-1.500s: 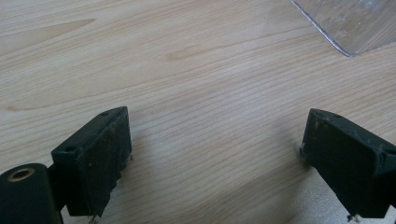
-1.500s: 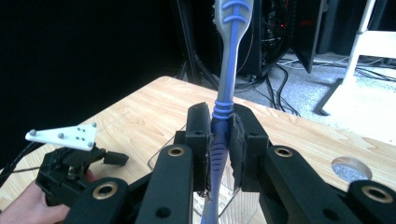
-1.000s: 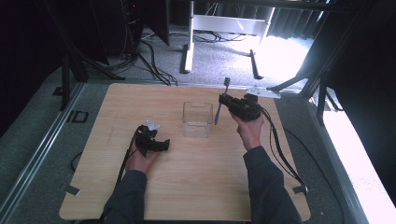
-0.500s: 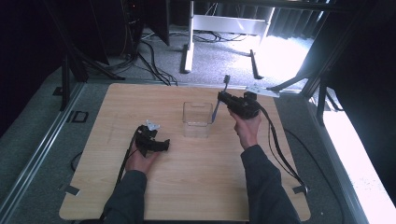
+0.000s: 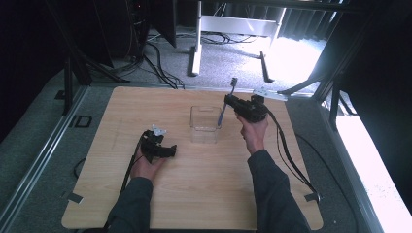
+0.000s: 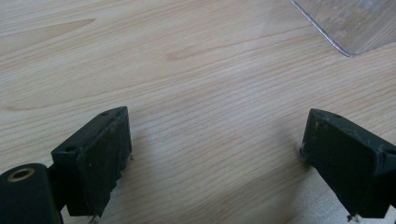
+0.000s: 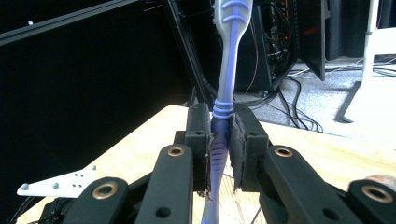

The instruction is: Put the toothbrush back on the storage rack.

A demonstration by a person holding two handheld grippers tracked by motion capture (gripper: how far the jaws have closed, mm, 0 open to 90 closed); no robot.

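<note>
No writing can be read anywhere. The worktop point(image 5: 194, 194) is pale wood, standing on grey carpet among dark stands and cables. The right gripper point(image 5: 228, 101) is clenched on a toothbrush point(image 5: 225, 109), held just above the right rim of the clear box point(image 5: 205, 125), slightly nearer it than a second ago. The left gripper point(image 5: 171, 151) rests released on the worktop, unmoved.
</note>
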